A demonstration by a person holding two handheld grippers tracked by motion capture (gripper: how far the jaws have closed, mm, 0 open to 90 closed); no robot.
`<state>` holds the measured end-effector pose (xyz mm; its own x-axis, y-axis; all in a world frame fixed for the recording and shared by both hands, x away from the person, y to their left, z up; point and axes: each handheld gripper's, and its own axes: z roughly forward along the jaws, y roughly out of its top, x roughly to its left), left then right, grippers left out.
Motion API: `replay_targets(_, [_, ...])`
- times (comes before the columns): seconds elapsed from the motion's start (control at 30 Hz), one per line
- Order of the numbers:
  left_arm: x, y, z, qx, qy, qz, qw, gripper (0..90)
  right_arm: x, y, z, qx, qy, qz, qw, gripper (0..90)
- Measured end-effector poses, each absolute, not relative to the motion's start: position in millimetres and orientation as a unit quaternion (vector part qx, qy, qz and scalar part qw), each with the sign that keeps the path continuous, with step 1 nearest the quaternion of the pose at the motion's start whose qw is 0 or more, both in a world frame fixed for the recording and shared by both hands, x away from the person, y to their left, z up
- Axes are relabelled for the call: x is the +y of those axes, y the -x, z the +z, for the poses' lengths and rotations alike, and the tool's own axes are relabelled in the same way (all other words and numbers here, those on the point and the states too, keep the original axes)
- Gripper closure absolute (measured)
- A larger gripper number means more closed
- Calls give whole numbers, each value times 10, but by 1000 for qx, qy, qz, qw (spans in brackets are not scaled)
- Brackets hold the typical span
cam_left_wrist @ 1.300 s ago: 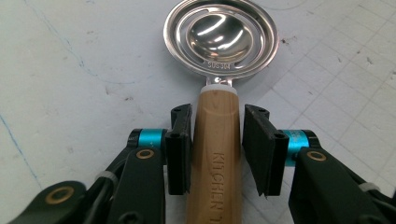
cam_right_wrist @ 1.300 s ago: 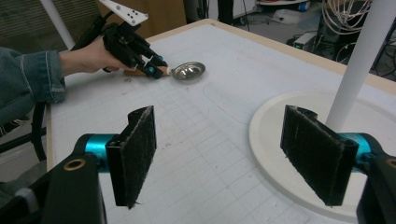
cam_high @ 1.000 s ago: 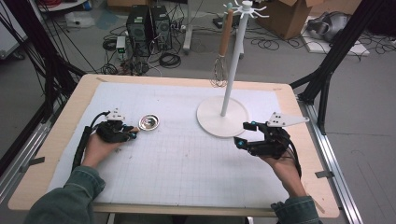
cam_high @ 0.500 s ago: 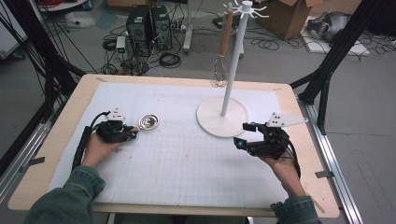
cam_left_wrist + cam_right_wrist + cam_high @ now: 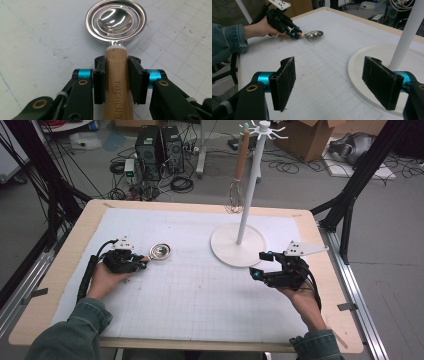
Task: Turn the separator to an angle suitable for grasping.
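Left gripper view: my left gripper (image 5: 117,77) has its jaws pressed on both sides of the wooden handle of a metal egg separator (image 5: 116,19) — its round bowl lies flat on the white mat (image 5: 190,290), at the table's left. My right gripper (image 5: 337,83) hangs wide apart with nothing between its pads — just near the white stand (image 5: 239,245).
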<state>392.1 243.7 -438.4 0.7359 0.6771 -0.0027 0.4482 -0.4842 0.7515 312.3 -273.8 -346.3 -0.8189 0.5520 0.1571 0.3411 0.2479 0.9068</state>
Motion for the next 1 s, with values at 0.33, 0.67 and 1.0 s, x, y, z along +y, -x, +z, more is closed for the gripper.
replay_targets(0.33, [2406,-3856,-4307,308,-849,143,405,684,-2705,-3136,-3469,785,-282,543,96,263])
replay_targets(0.67, [2272,-3742,-4240,262,-857,126,426,683,-2664,-3137,-3476,789,-277,540,94,263])
replay_targets(1.0, [2134,-3633,-4199,223,-864,108,438,683,-2618,-3147,-3499,793,-277,535,86,263])
